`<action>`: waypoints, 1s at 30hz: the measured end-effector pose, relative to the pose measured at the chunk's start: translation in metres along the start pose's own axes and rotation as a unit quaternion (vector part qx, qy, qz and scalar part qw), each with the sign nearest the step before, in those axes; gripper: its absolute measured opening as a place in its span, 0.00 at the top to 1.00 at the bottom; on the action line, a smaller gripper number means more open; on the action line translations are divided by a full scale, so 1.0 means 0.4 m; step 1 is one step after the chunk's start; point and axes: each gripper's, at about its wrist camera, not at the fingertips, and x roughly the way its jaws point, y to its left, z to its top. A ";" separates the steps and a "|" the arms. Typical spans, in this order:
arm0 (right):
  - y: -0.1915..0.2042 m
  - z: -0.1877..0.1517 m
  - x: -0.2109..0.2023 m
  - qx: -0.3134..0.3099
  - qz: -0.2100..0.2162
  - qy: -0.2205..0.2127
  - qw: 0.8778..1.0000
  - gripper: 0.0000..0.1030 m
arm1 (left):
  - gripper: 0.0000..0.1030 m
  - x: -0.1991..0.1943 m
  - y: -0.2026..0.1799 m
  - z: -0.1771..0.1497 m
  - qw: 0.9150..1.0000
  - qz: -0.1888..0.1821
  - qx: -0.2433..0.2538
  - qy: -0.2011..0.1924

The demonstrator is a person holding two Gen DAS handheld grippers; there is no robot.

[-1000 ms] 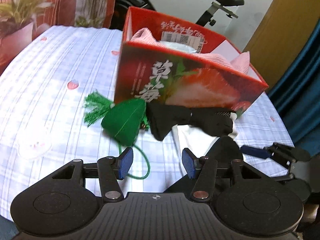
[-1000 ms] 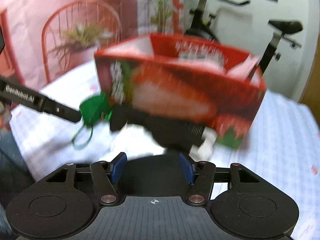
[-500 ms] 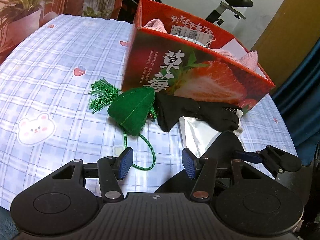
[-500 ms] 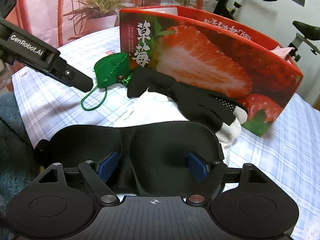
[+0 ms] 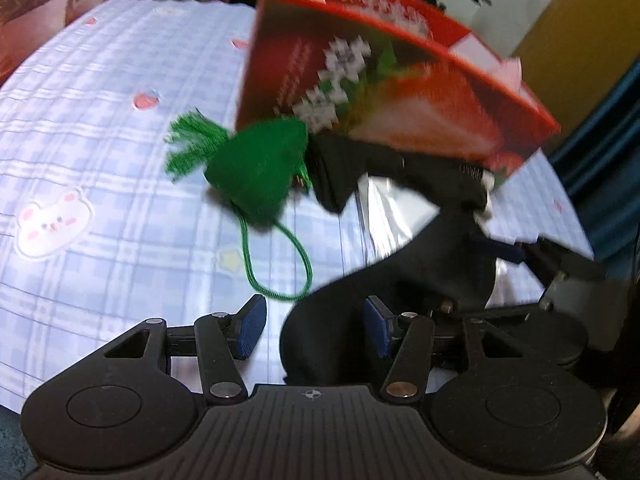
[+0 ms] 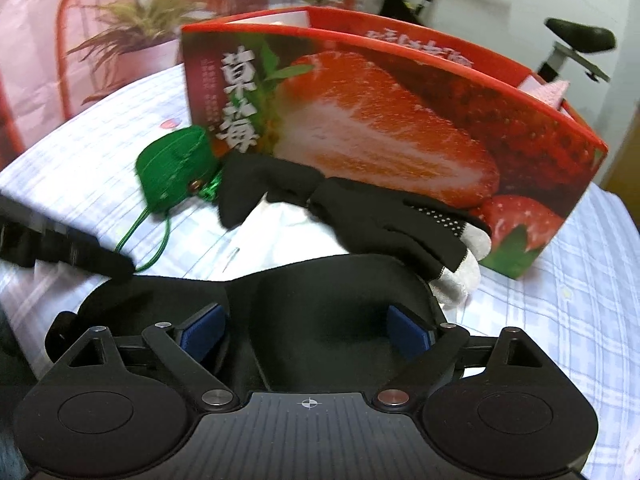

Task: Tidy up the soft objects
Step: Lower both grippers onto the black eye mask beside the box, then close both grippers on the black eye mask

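I count one red strawberry box [image 6: 400, 120] on the checked cloth [image 5: 100, 160], and four loose soft things in front of it: one green tasselled pouch [image 5: 256, 168] at its corner, one black glove [image 6: 380, 220] with grey fingertips lying against its front, one white cloth [image 6: 288, 232] under the glove, one black eye mask [image 6: 320, 300] nearest me. My right gripper [image 6: 306, 332] is opening, mask between its pads, unpinched (pads clear of it). My left gripper [image 5: 316, 332] stands half-parted over the mask's end, gripping nothing.
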 end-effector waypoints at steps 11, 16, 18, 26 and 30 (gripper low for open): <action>-0.003 -0.022 -0.029 0.017 -0.004 -0.026 1.000 0.17 | 0.62 0.027 -0.049 -0.008 0.995 0.052 0.086 -0.030; -0.038 -0.034 -0.061 0.052 -0.009 -0.060 0.997 0.16 | 0.64 0.029 -0.038 0.004 0.994 0.054 0.082 -0.038; -0.072 -0.033 -0.064 0.082 -0.021 -0.071 0.994 0.16 | 0.64 0.029 -0.036 0.005 0.995 0.054 0.079 -0.042; -0.152 -0.088 -0.043 0.155 -0.019 -0.065 0.986 0.24 | 0.62 0.033 -0.038 0.004 0.994 0.056 0.078 -0.048; -0.150 -0.096 -0.050 0.157 -0.003 -0.070 0.985 0.36 | 0.62 0.034 -0.034 0.006 0.995 0.054 0.074 -0.050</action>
